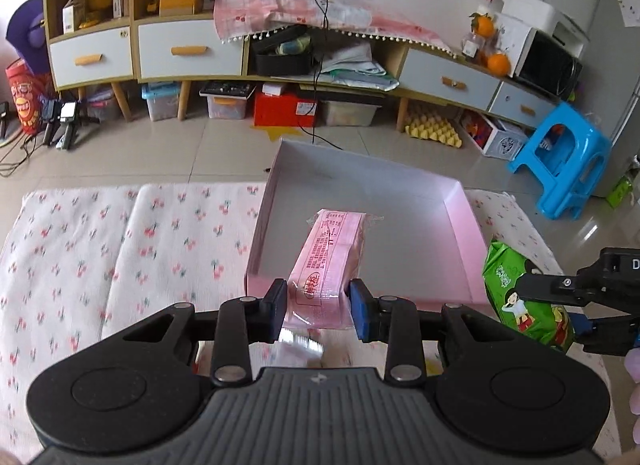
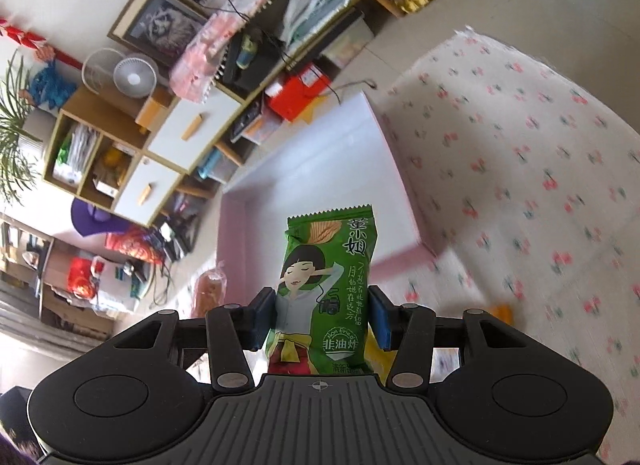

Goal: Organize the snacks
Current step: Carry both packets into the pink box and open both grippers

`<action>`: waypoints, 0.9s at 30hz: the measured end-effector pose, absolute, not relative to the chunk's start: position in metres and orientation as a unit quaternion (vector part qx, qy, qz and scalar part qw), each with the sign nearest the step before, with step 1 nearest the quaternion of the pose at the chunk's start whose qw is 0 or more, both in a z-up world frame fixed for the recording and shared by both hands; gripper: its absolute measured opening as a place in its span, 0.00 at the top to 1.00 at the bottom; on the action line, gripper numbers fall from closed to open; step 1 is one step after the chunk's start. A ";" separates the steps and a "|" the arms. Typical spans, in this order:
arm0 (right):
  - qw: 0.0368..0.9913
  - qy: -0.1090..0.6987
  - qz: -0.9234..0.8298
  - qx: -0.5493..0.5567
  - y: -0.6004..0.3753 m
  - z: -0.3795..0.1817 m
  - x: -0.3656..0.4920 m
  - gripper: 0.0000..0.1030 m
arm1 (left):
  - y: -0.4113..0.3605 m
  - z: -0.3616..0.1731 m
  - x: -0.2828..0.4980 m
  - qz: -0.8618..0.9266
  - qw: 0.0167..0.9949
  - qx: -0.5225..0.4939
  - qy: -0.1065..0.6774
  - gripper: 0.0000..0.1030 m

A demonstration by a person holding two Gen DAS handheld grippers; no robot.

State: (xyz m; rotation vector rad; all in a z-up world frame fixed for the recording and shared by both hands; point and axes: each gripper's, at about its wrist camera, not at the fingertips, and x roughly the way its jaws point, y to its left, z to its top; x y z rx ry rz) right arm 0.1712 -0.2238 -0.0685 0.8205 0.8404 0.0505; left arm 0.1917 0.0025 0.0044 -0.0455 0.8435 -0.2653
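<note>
**Two snacks held above the pink box**

A long pink packet (image 1: 326, 261) with red print juts out over the empty, open pink box (image 1: 460, 233). A green chip bag (image 2: 326, 285) showing a cartoon girl stands upright beside it

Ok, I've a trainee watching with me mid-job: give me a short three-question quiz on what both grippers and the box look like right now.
1. True or false: the pink box already holds snacks.
2. Which gripper grips the green packet? A) left gripper B) right gripper
3. Fill in: the left gripper's pads clamp a ____ packet.

Key: 1 false, it looks empty; 2 B; 3 pink.
</note>
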 end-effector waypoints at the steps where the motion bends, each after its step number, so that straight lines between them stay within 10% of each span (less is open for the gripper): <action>1: 0.834 0.391 0.026 0.387 -0.224 -0.070 0.177 0.53 | 0.000 0.002 0.193 -0.128 0.904 -0.017 0.407 0.70; 27: 0.909 0.334 0.049 0.244 -0.204 -0.111 0.246 0.53 | -0.012 -0.038 0.217 -0.129 0.896 0.064 0.419 0.70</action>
